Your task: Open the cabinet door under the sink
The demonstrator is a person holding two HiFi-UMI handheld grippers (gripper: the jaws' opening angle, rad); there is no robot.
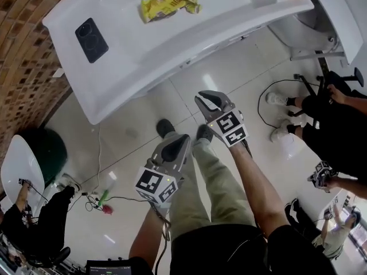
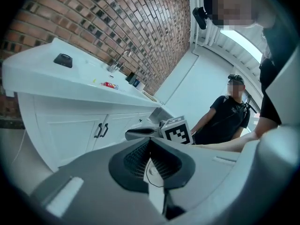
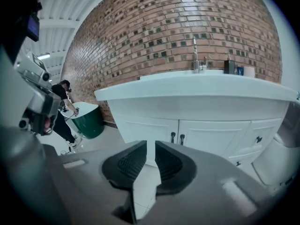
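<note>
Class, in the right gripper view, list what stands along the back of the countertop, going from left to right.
Faucet → dark bottle → small blue container → white roll.

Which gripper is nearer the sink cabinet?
The right gripper: in the head view it is farther toward the counter than the left gripper, and it faces the door handles.

Countertop point(image 1: 132, 56): white, smooth, glossy. Brick wall point(image 3: 178, 27): rough, matt, pale mortar joints. Cabinet doors point(image 3: 150, 130): white painted panels, smooth, satin sheen. Door handles point(image 3: 177, 138): dark, metal by the look. Faucet point(image 3: 195, 55): bright polished metal. Floor tiles point(image 1: 126, 153): pale, glossy, mirroring lamps. Right gripper point(image 3: 151, 149): matt grey plastic, ribbed black pads point(image 3: 131, 163). Phone point(image 1: 92, 39): black, glossy. Trousers point(image 1: 212, 182): khaki cloth.
</note>
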